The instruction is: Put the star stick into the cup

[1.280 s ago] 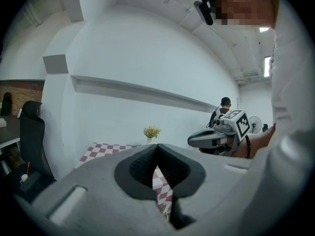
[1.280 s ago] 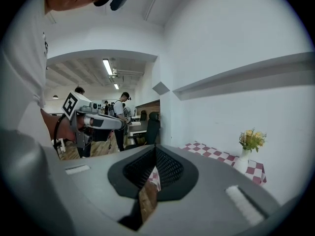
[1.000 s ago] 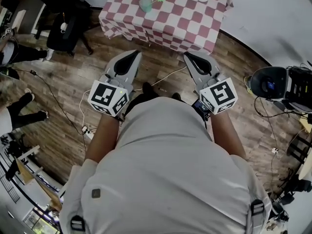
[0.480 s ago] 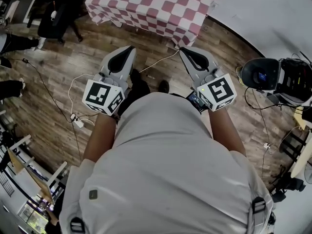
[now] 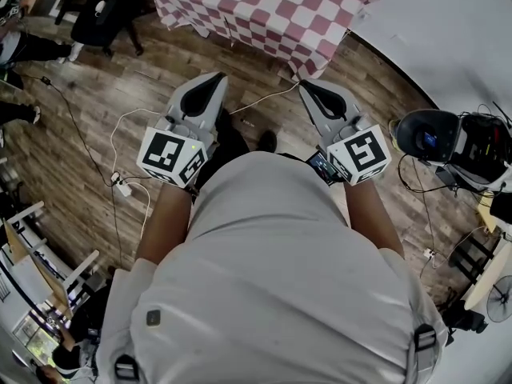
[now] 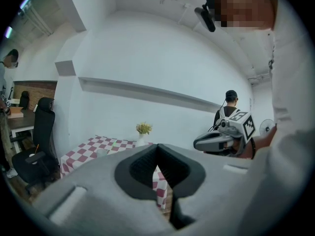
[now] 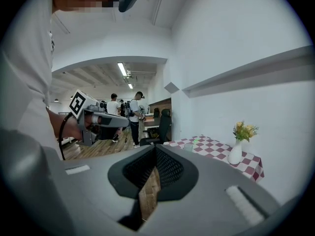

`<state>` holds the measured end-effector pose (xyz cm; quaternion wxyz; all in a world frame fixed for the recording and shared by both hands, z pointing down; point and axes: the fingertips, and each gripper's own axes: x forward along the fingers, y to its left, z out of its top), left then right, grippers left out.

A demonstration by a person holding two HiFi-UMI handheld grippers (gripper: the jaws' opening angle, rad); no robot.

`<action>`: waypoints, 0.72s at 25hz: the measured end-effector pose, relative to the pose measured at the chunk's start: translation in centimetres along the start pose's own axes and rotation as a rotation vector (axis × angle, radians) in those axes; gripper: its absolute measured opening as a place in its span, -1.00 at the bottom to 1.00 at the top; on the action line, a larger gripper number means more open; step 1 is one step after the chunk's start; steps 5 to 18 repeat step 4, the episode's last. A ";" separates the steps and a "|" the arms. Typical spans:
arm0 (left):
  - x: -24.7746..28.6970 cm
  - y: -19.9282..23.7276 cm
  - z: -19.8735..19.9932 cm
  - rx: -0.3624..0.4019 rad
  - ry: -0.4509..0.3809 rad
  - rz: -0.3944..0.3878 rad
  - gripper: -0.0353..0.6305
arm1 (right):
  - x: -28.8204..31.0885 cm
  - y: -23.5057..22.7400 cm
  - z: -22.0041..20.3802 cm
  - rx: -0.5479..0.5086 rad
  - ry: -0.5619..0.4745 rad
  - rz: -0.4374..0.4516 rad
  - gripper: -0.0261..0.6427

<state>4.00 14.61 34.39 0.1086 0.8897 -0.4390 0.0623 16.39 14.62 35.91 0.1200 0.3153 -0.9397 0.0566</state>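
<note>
Everything turns on the gap between the claws and the surface draped in a pink-and-white checked cloth (image 5: 304, 22). That surface stands ahead of the person across a stretch of wooden plank floor (image 5: 96, 134), well apart from both claws.

In the right gripper view, a small pale cup (image 7: 188, 147) stands upright on the cloth. It is a little right of that claw's line, and a white vase of yellow flowers (image 7: 235, 152) stands further right. Just beside the cup shows a tiny green speck (image 7: 197, 141). It may be the star stick, but it is too small to tell, so its long axis cannot be read, nor whether it lies on the cloth or stands in the cup. In the left gripper view the cup sits left of that claw's line. Neither claw looks clearly nearer; both are about equally far.

The left claw (image 5: 213, 86) has its jaws brought together at the tips with nothing between them; only cloth shows through the slot behind. The right claw (image 5: 314, 91) is likewise closed and empty, with floor showing through its slot. Both are held level at waist height, forearms bent, noses toed slightly inward toward the surface.

Any reach toward the cup would, I judge, need the person to come closer to the surface.
</note>
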 end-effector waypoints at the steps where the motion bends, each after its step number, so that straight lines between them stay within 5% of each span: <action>1: 0.0 0.0 0.0 0.000 -0.001 0.003 -0.88 | 0.0 -0.1 -0.1 -0.001 0.000 0.003 -0.89; 18: 0.1 -0.1 -0.1 0.001 0.000 0.009 -0.88 | -0.1 -0.2 -0.4 -0.002 0.003 0.011 -0.89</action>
